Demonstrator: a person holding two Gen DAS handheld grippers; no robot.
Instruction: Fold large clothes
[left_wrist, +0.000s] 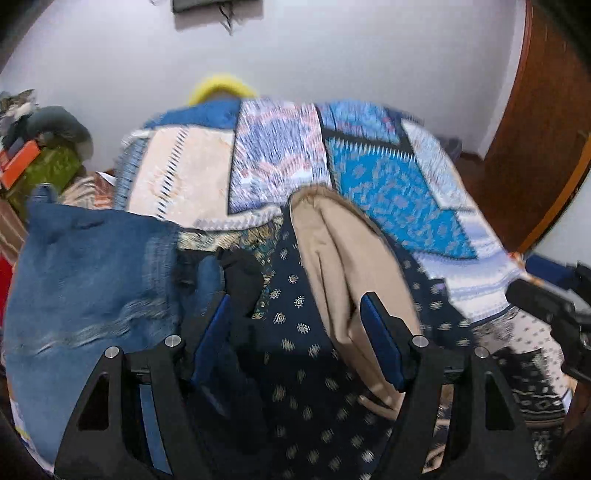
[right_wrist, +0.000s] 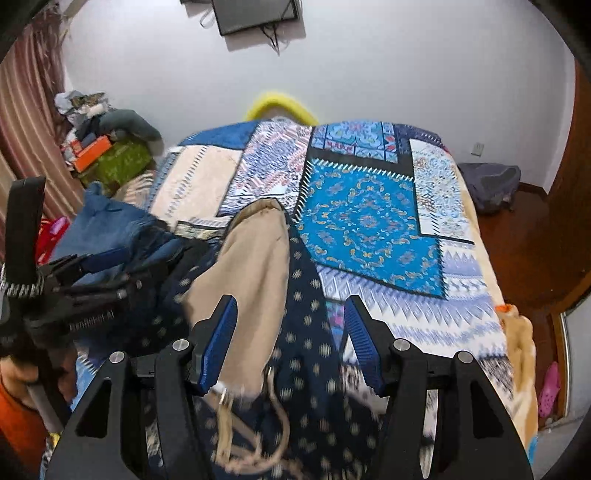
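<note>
A pile of clothes lies on the near part of the bed. Tan drawstring trousers (left_wrist: 343, 258) (right_wrist: 251, 258) rest on a navy garment with small pale motifs (left_wrist: 295, 369) (right_wrist: 314, 369). Blue jeans (left_wrist: 92, 277) (right_wrist: 107, 221) lie to their left. My left gripper (left_wrist: 295, 317) (right_wrist: 136, 254) hovers open over the navy garment and the trousers' edge. My right gripper (right_wrist: 291, 325) is also open, above the trousers' waist and the navy garment. Neither pair of pads presses on cloth. Both views are blurred.
A blue patchwork quilt (left_wrist: 388, 184) (right_wrist: 369, 221) covers the bed beyond the pile. Boxes and clothes (right_wrist: 107, 147) are stacked at the left by a striped curtain. A dark bag (right_wrist: 487, 184) sits on the wooden floor at right. A screen (right_wrist: 255, 14) hangs on the wall.
</note>
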